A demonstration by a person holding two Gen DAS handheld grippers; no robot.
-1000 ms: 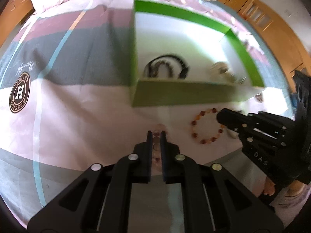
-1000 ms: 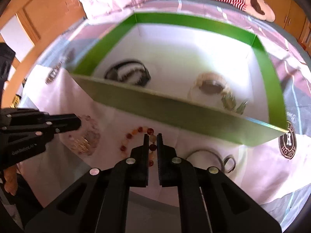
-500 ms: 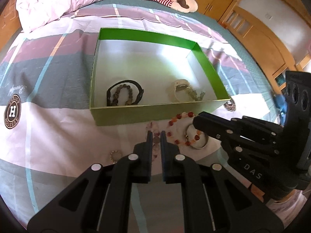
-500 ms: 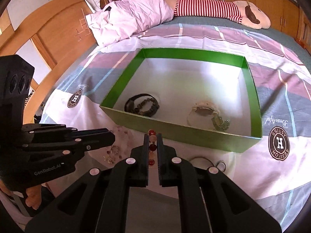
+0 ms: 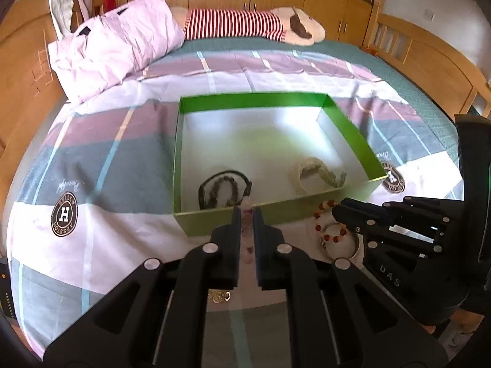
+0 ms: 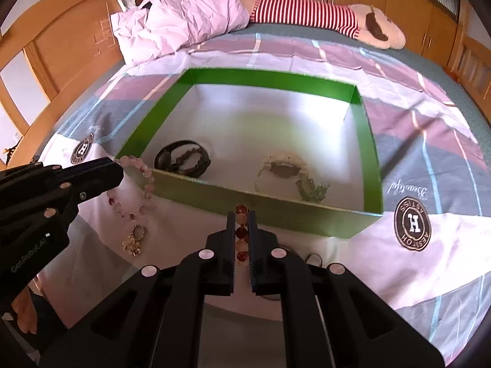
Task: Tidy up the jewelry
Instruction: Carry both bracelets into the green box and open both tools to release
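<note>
Partly hidden, a pink bracelet [image 6: 139, 184] sits clamped in the left gripper [image 5: 244, 214]; right gripper [image 6: 241, 217] pinches amber beads [image 6: 241, 233].

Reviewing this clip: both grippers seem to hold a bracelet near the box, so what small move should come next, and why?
Probably carry both forward over the green box's near wall. The left gripper pinches the pink bracelet and the right gripper the amber bracelet, both short of it.

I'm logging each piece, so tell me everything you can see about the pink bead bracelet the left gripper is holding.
The pink bead bracelet is a loop of round, pale pink, translucent-looking beads with a few darker ones. The left gripper is shut on one side of it, and the rest hangs below in front of the near wall of the green box, above the bedspread.
</note>
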